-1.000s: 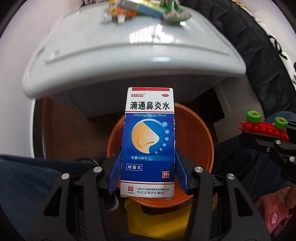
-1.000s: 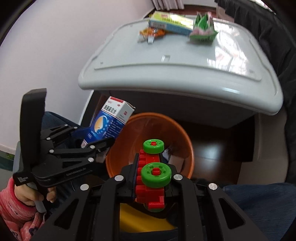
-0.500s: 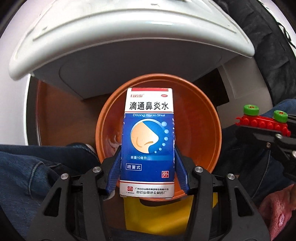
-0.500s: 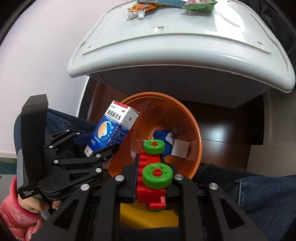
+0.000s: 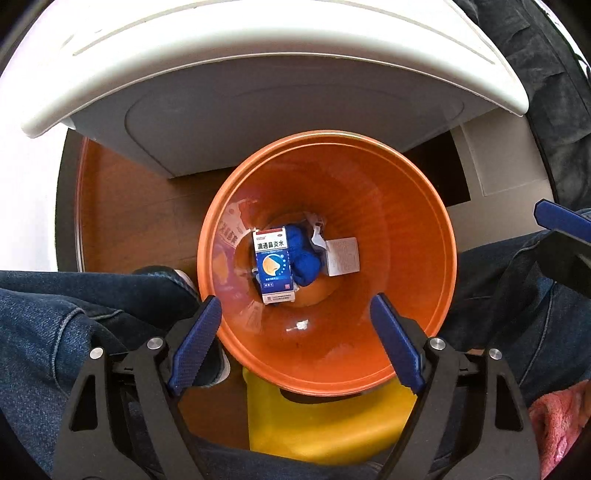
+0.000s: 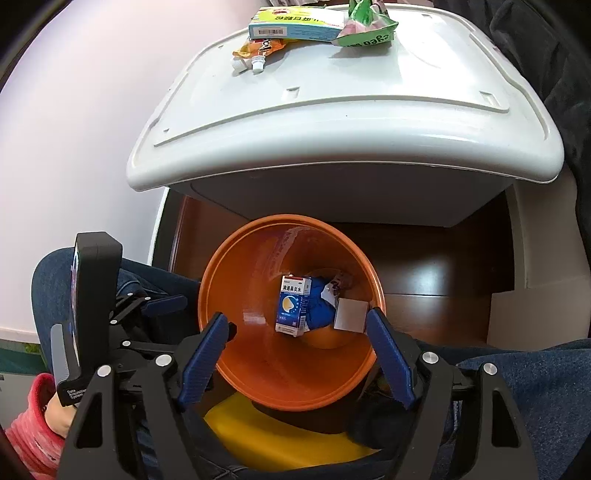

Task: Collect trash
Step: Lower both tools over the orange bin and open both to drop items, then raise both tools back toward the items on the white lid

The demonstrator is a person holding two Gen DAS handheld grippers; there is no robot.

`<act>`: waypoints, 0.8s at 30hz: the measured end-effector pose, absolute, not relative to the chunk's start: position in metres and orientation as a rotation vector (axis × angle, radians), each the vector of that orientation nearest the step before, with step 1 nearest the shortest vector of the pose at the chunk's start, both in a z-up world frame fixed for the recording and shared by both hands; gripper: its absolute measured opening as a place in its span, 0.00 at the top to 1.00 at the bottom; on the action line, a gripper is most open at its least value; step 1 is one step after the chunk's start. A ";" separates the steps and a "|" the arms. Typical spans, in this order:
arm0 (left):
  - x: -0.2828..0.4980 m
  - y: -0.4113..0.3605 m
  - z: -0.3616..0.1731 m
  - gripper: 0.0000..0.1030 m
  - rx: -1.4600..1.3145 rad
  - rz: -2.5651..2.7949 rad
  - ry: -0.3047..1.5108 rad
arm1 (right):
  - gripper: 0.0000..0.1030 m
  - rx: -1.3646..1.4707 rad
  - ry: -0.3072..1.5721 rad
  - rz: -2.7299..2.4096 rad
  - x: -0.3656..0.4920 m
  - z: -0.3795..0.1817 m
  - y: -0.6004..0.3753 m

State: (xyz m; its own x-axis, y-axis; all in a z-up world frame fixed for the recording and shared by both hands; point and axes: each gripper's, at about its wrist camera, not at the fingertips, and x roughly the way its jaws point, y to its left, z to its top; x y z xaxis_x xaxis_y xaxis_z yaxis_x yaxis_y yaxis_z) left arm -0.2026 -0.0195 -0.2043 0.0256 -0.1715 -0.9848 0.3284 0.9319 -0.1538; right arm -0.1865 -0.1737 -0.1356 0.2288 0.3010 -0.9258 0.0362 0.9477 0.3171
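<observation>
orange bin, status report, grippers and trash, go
Left gripper and right gripper opening, nothing between jaws. Blue medicine box lies in orange bin. Three trash items remain on white lid. Nothing obstructing.

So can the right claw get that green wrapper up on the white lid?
Probably yes. The right claw is opening with nothing in it, and the green wrapper lies uncovered at the far edge of the white lid. It would have to lift away from the orange bin first.
</observation>
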 end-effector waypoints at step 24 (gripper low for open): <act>-0.118 -0.012 -0.105 0.14 0.017 -0.397 1.222 | 0.20 0.197 1.020 0.145 -0.162 -0.052 -0.199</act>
